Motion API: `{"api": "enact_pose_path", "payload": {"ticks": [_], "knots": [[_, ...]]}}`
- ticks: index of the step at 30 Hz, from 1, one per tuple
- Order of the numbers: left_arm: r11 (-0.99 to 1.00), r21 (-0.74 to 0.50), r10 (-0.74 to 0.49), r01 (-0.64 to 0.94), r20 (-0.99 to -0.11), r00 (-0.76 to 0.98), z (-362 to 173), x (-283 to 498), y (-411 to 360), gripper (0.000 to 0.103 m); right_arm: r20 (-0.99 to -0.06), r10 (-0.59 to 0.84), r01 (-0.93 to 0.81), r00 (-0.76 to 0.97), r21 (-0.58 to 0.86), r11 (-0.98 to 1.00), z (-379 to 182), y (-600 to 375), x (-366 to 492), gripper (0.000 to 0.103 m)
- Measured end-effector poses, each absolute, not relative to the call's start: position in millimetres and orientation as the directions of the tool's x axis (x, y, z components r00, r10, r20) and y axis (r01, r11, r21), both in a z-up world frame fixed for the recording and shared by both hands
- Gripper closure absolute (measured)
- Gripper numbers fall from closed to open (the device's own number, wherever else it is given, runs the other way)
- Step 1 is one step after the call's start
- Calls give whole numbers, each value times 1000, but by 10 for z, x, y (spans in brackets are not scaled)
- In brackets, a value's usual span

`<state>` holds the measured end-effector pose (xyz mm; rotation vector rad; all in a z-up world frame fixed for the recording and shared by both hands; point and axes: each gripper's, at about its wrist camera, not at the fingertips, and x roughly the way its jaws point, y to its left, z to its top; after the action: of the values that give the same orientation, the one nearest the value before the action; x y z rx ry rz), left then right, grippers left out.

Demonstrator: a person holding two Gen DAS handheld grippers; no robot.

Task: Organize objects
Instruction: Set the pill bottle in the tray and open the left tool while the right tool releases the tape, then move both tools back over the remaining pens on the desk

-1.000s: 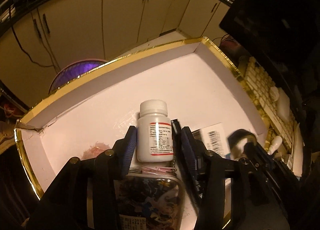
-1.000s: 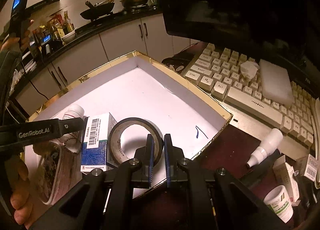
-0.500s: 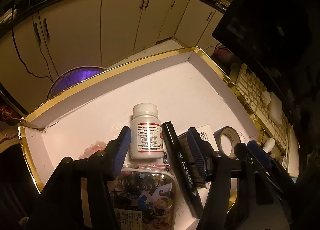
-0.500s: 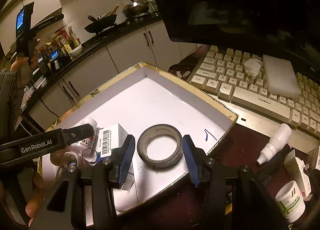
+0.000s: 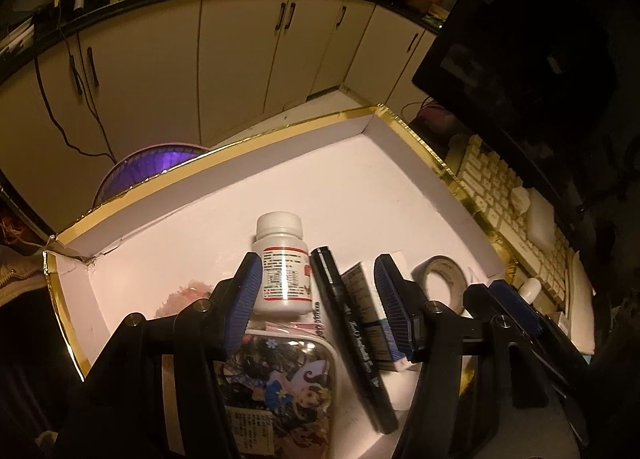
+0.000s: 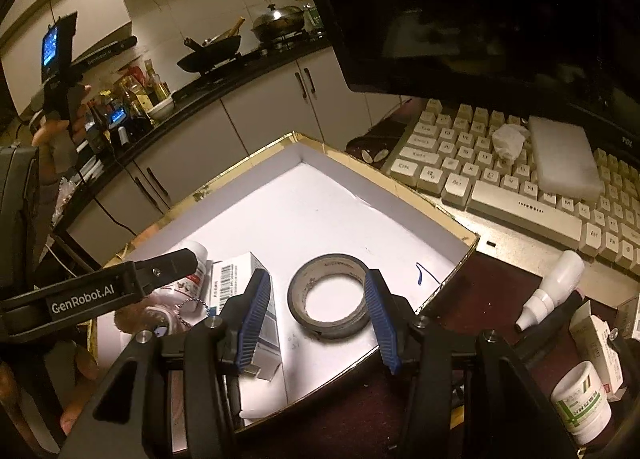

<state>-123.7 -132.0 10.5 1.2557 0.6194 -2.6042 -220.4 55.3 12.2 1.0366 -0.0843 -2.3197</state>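
Observation:
A white box with a gold rim [image 5: 420, 147] [image 6: 400, 183] holds the sorted things. In the left wrist view a white pill bottle [image 5: 282, 263], a black marker [image 5: 352, 327], a blue and white carton [image 5: 360, 299], a printed pouch [image 5: 280, 379] and a grey tape roll [image 5: 440, 283] lie in it. My left gripper [image 5: 320, 299] is open above the bottle and marker, holding nothing. My right gripper [image 6: 316, 315] is open with its fingers either side of the tape roll [image 6: 330, 295], which lies flat beside the carton [image 6: 240, 279].
A cream keyboard [image 6: 520, 187] with a white block [image 6: 564, 163] and crumpled tissue sits right of the box under a dark monitor [image 6: 480, 11]. A white dropper bottle [image 6: 552, 291], a cream jar [image 6: 580, 403] and small cartons lie on the dark desk. Kitchen cabinets stand behind.
Both grippers opened. The left let go of the pill bottle and pulled back, with the marker now lying beside it. The right let go of the tape roll, which now lies flat in the box.

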Motion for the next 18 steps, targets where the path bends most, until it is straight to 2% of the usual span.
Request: {"api": "enact_pose_path", "payload": {"ticks": [6,10,18], "knots": [[-923,-266,-6,279,-714,-700,342,-1047,-1128,44,-637,-586,512,-501,328,-794,360,790,-2055,54],[-939,-288,60,188,-675,-735,443,-937,-870,44,-632,-587,518,-506,321,-793,430,1159,-1807,54],[-965,-263,182,-4,-653,-735,518,-807,-201,44,-671,-495,382,-552,324,-865,186,1936,-1608,54]]}}
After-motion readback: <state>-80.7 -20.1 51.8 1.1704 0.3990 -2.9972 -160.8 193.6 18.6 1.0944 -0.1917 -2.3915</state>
